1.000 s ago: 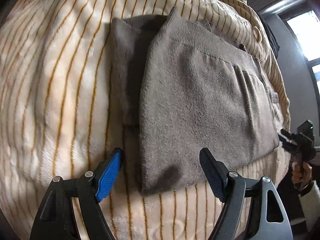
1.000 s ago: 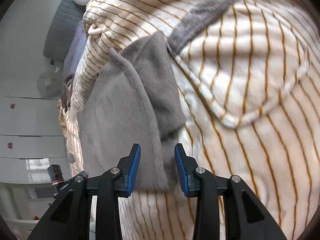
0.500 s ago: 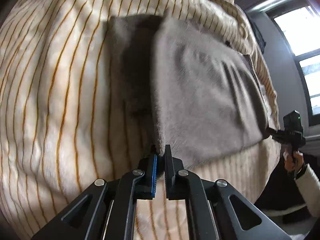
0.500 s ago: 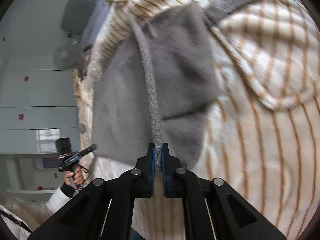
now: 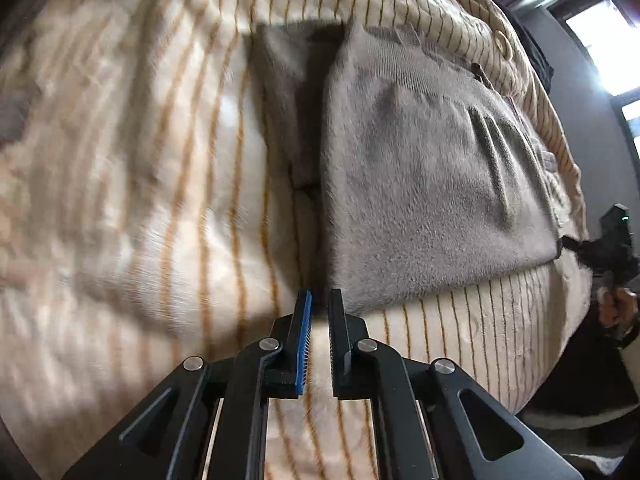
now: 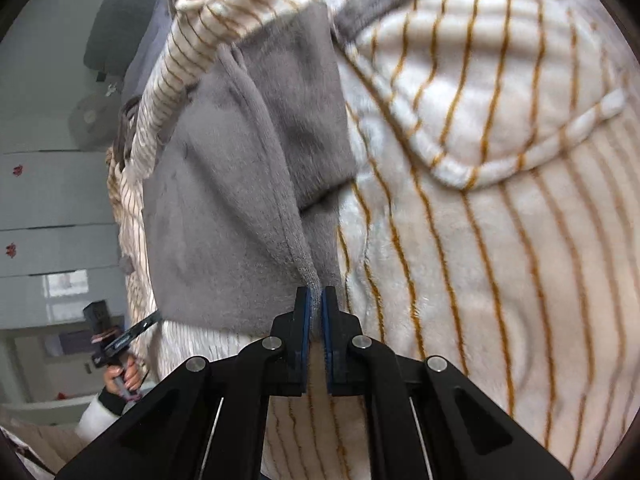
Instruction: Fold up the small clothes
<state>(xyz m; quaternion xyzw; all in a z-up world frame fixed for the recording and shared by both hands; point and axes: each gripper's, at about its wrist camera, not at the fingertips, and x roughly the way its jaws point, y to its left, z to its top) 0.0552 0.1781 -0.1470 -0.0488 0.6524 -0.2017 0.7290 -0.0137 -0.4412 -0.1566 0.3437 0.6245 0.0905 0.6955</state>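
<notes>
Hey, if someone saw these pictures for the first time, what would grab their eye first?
Probably the fuzzy grey garment, folded and lying mid-frame on the cream blanket with orange stripes. Next, the two grippers: the left gripper pinches its near corner, and the right gripper pinches a ribbed corner at the other end.

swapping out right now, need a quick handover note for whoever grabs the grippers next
Left gripper: shut on the near corner of the grey garment.
Right gripper: shut on the garment's ribbed edge, lifting it into a ridge.
The garment lies partly folded on the striped blanket, one layer doubled over another.
Done: both corners gripped.
Left: probably carry the held edge across to finish the fold, lay it flat, then release.
</notes>
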